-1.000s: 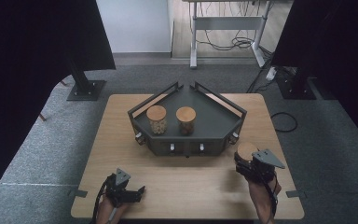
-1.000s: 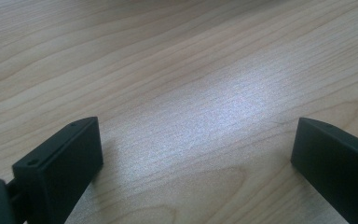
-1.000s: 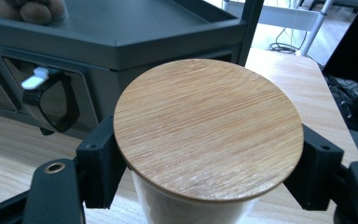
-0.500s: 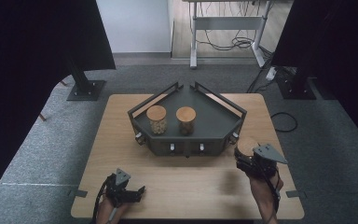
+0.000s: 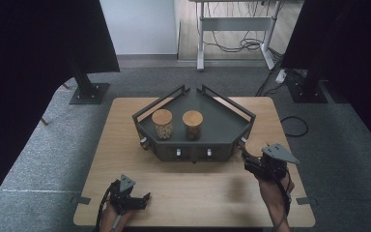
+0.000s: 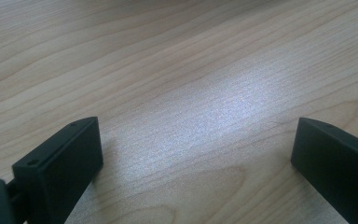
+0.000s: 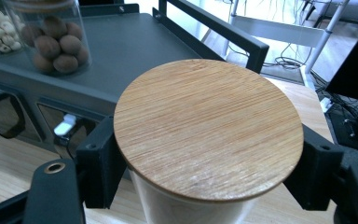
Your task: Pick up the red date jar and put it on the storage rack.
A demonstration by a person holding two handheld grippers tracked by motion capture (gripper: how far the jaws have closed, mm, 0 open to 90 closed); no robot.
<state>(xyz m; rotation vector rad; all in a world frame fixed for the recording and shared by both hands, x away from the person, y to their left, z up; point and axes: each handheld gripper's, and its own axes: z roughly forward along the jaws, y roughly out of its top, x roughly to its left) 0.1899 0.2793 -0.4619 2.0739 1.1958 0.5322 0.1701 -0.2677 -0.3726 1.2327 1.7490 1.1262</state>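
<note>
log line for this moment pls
right gripper: shut on jar | left gripper: open on table | shelf: two jars

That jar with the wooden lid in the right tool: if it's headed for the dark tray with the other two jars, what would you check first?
1. Grip: the right tool is shut on the jar, one jaw on each side just under the lid. Ok.
2. Jar upright, lid seated flat: ok.
3. What the jar holds: cannot tell, the lid covers it.
4. Free room on the tray: its right half is bare. Ok.
5. Other jars out of the way: the nut jar and the pale-seed jar stand on the left half. Ok.
6. Left tool: open, over bare table, far from the tray. Ok.
</note>
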